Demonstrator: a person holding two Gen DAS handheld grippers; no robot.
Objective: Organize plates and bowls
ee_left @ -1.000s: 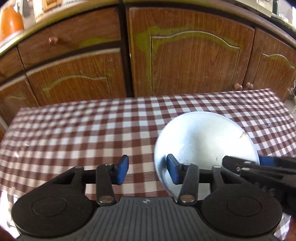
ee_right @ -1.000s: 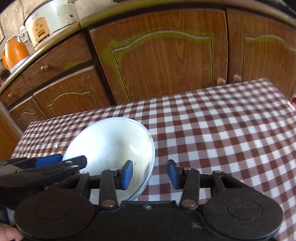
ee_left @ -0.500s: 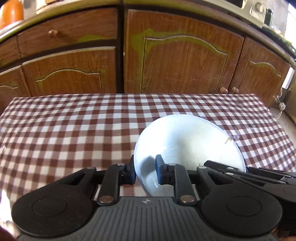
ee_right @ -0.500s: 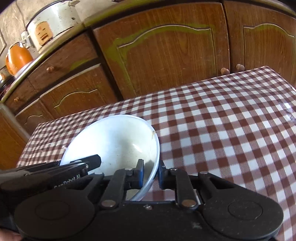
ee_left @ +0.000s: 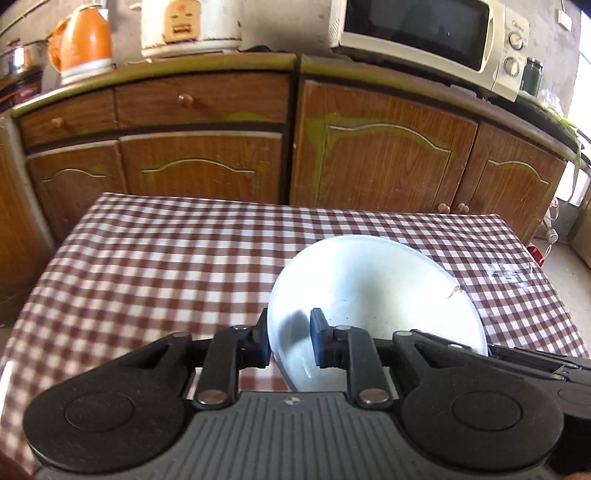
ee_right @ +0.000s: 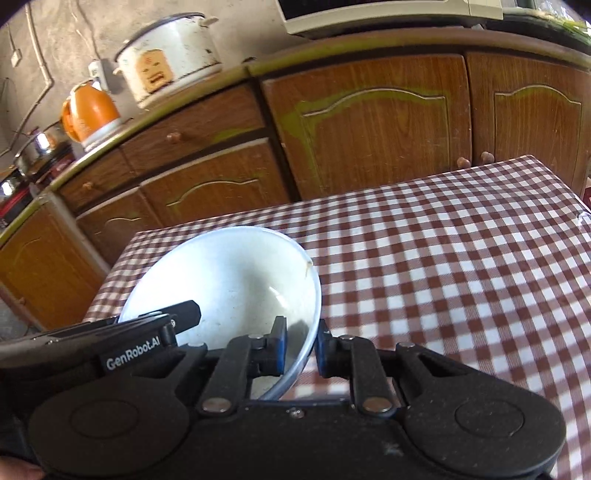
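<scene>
I have the white bowl (ee_left: 373,295) pinched on two opposite sides of its rim. It sits above the near part of the red-and-white checked tablecloth (ee_left: 166,273), tilted so its inside faces me, and I cannot tell whether its base touches the cloth. A small tan speck (ee_left: 453,291) clings to the far rim. My left gripper (ee_left: 289,341) is clamped on the bowl's left edge: one blue pad is inside the bowl, the other outside, and both press the thin wall. My right gripper (ee_right: 300,349) grips the opposite edge the same way, rim squeezed between its pads. In the right wrist view the left gripper's black finger reaches in over the bowl from the left; in the left wrist view the right gripper's black body lies along the bowl's right side.

The table fills the foreground, with bare cloth around the bowl. Behind it runs a row of brown wooden cabinets (ee_left: 384,162) with round knobs. On the counter above stand an orange kettle (ee_left: 86,40), a white rice cooker (ee_left: 190,24) and a cream microwave (ee_left: 424,33). In the right wrist view a steel pot (ee_right: 37,147) shows left of the kettle.
</scene>
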